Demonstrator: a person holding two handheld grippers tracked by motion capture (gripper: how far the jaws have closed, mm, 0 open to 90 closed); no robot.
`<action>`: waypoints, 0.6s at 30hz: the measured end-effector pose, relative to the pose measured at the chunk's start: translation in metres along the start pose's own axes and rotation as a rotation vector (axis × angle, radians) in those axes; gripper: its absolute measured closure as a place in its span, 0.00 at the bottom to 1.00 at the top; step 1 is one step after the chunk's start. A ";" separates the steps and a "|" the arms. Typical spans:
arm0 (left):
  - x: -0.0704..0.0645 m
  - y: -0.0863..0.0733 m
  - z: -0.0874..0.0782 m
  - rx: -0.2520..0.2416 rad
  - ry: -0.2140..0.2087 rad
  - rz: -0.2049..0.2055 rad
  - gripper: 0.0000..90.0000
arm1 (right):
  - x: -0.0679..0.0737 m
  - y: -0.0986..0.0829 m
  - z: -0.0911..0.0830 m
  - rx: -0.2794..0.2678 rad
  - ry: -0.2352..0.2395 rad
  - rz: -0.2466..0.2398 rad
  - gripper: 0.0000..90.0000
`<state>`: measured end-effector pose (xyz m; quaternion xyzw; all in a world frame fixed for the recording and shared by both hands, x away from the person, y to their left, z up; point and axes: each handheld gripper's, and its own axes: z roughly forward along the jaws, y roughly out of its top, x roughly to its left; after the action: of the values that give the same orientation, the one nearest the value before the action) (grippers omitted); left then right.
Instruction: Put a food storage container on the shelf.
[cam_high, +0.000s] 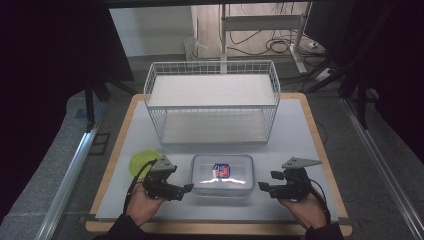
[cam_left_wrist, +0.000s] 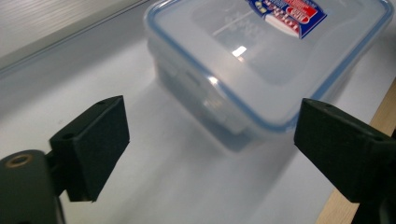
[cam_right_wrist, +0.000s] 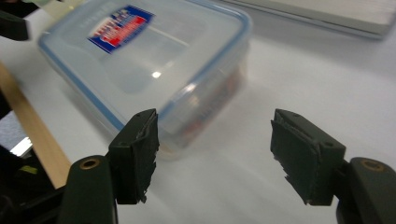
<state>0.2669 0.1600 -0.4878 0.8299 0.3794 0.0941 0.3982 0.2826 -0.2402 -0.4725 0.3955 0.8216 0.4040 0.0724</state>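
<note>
**Both grippers closing in on the lidded box, nothing held yet**

Grey mat on a wood-edged table (cam_high: 320, 150), wire basket (cam_high: 212, 102) sitting at the far side, a green item (cam_high: 141, 161) lying near your left hand. The clear plastic container (cam_high: 222, 175) with the blue-sealed lid and the red-blue label is sitting near the front edge, between your two hands.

You're bracketing it: left gripper (cam_high: 186, 188) is hovering just beside its left end, right gripper (cam_high: 261, 186) just beside its right end. Both claws are standing wide, gripping nothing. In the left gripper view the box (cam_left_wrist: 261, 60) is lying ahead of the jaws, corner-on, not yet between them. The right gripper view has it (cam_right_wrist: 149, 65) ahead and off toward the left jaw, whose pad is looking chewed.

My read: you're lining up a two-sided grab, or going for the end latches.

- Square each gripper to the short end; you're coming in on the corner.
- Go low, below the lid rim, so the pads are biting wall, not seal.
- Close both sides together so the box isn't skating on the mat.
- Watch the front edge; it's near.
</note>
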 end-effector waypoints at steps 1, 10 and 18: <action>0.000 0.003 0.003 0.010 -0.008 0.000 0.11 | 0.000 0.000 0.000 0.000 0.000 0.000 0.36; 0.013 0.023 0.030 0.054 -0.115 -0.083 0.11 | -0.001 0.017 0.024 0.036 0.057 0.007 0.31; 0.023 0.022 0.048 0.074 -0.259 -0.194 0.06 | -0.007 0.024 0.044 0.077 0.180 0.096 0.28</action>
<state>0.3170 0.1389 -0.5071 0.8086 0.4065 -0.0664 0.4201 0.3213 -0.2099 -0.4858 0.3989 0.8200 0.4088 -0.0363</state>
